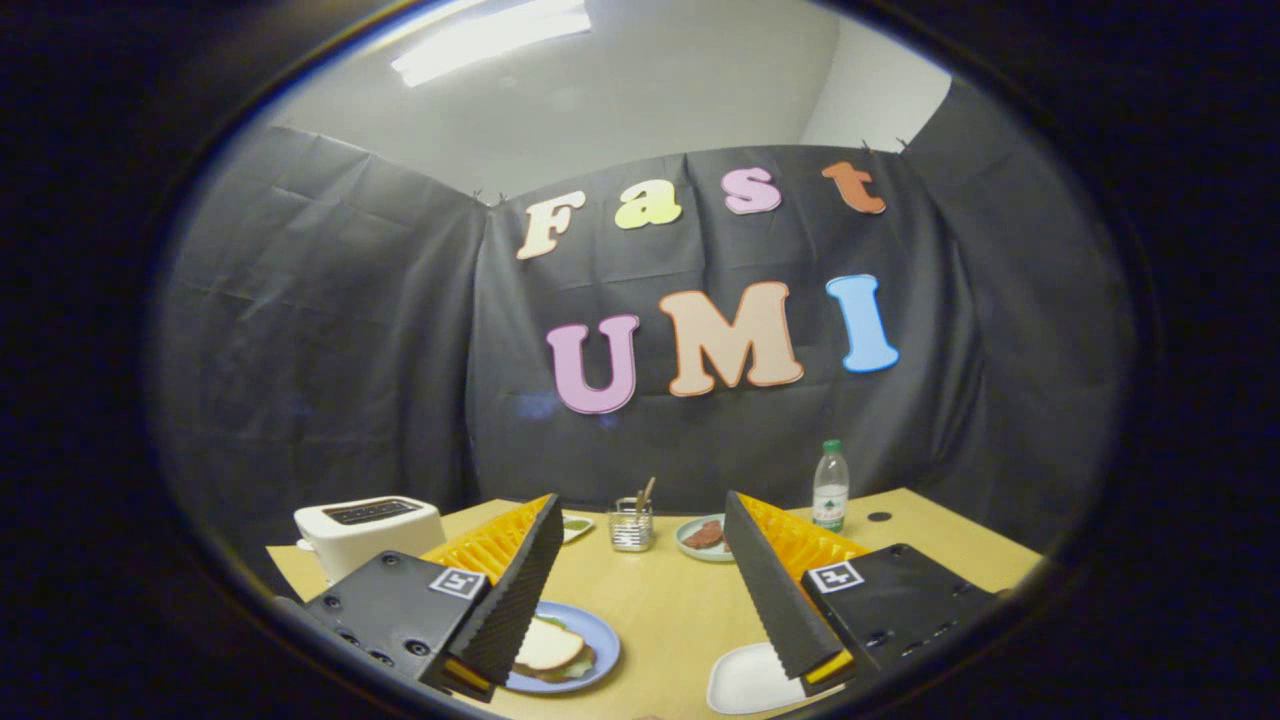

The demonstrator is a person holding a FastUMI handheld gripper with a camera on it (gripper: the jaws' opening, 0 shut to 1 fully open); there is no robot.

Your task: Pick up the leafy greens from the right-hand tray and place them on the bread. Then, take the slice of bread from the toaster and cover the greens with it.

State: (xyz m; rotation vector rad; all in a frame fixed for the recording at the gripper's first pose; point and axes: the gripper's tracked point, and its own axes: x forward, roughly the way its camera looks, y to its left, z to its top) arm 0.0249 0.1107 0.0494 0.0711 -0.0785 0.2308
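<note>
Here the gripper (640, 600) is hanging above the wooden table (660, 620) with its two fingers spread wide apart and nothing between them; the claw is released. Each finger housing is carrying a small square black-and-white marker on top, a pattern and not legible writing.

Nearest, beside the left finger's tip, a blue plate (592, 650) is holding the sandwich: a pale slice of bread (548, 645) is lying on top, with leafy greens (578, 664) peeking out at its lower edge, so the greens are already covered. Partly under the right fingertip, a white tray (745, 682) is sitting empty close to the table's near edge. Between plate and tray a broad strip of bare wood is running forward between the fingers, giving open room for moving.

Farther on, a white toaster (365, 530) is standing at the table's left edge beyond the left finger, its top slots looking dark. Past the fingers, mid-table, a small clear holder (631, 527) is keeping a few sticks upright. A green dish (577, 526) is showing just left of it, and a pale plate (695, 543) with brownish slices lies to its right. Farthest, near the back edge, a clear bottle (830, 487) with a green cap is standing; its label is too small to read.
</note>
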